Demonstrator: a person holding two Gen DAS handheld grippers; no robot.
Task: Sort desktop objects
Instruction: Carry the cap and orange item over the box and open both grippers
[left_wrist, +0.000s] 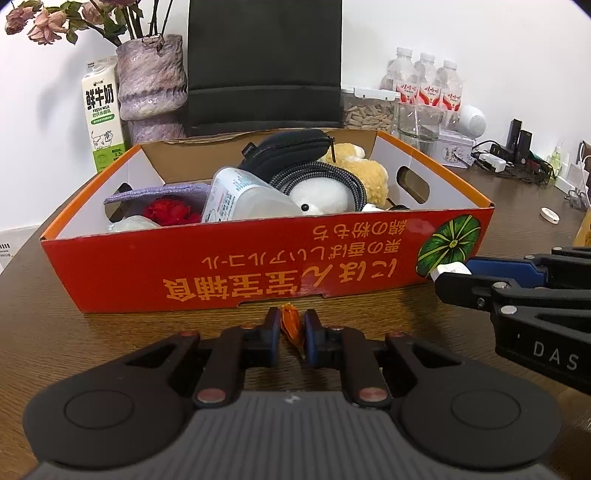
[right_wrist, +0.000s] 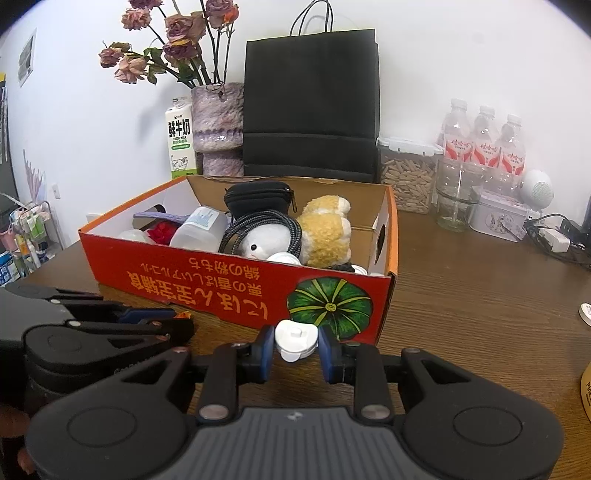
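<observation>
Pinching a small orange scrap (left_wrist: 291, 326), perhaps a dried petal, the left claw (left_wrist: 292, 338) sits clenched on it just above the desk (left_wrist: 55, 332), in front of the red box (left_wrist: 236, 258). At 3 o'clock of it, the right claw (right_wrist: 295, 349) grips a white plug (right_wrist: 295, 339) near the box's pumpkin picture. Inside the box lie a white plush (left_wrist: 321, 197), yellow plush (left_wrist: 369, 173), cable (left_wrist: 317, 173), black pouch (left_wrist: 284, 149) and bottle (left_wrist: 243, 195).
</observation>
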